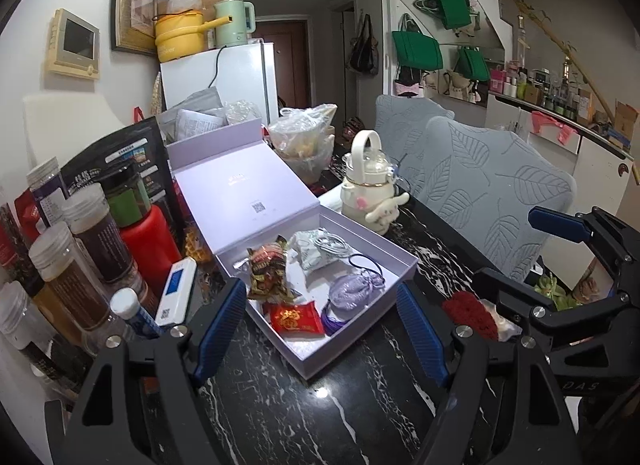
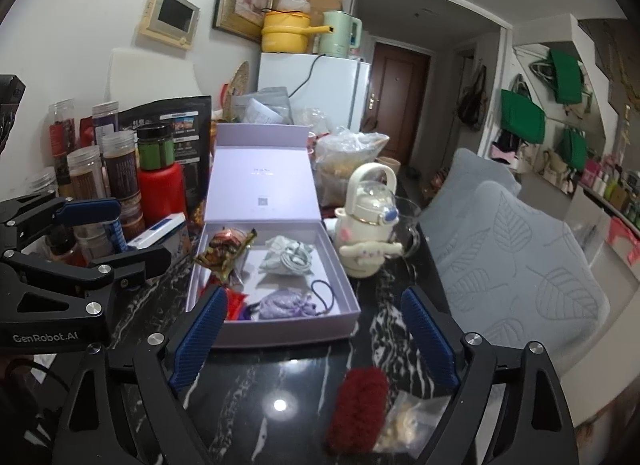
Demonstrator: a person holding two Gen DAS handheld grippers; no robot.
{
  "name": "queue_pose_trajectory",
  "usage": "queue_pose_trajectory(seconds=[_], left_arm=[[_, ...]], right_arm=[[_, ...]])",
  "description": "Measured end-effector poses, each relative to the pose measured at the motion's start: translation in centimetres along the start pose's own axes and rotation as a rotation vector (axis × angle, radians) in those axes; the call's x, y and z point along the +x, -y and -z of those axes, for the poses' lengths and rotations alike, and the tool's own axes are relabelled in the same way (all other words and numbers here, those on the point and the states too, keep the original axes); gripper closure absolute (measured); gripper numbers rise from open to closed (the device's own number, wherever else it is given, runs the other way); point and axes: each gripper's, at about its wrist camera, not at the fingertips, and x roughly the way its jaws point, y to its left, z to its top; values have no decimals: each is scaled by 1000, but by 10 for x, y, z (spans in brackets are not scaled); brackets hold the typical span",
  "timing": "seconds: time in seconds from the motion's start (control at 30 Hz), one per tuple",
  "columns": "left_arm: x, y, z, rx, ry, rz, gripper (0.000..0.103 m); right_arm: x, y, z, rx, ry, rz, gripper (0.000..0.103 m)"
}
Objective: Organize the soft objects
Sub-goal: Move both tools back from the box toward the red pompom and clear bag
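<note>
Sorting in progress. Lavender box [image 2: 280,327] on the counter [image 1: 360,405] holds several soft items. Left gripper [image 1: 320,333] and right gripper [image 2: 312,341]: fingers wide, empty. Red fuzzy item [image 2: 358,409] lies unboxed between the right fingers; next, judged: close on it and lift.

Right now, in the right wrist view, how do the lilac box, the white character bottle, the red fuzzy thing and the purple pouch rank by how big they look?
1. Lilac box, clearly largest.
2. White character bottle.
3. Red fuzzy thing, though it lies nearest the camera, which inflates it, so its place against the bottle is unsure.
4. Purple pouch, smallest.
</note>
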Motion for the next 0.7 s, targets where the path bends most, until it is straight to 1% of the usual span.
queue_pose_trajectory(seconds=[0.17,0.37,0.47,0.57,0.7], left_arm=[[2,9,11,-13,-20,44,26],[10,26,22,0,-46,94,26],[15,36,27,3,-56,133,26],[20,49,31,18,-72,177,26],[25,66,34,46,-85,210,26]], right_arm=[[-7,7,16,27,-23,26,13],[-17,22,37,67,-44,58,13],[-21,30,50,87,-63,67,13],[-24,36,61,106,-83,85,13],[-29,47,78,139,-106,102,13]])
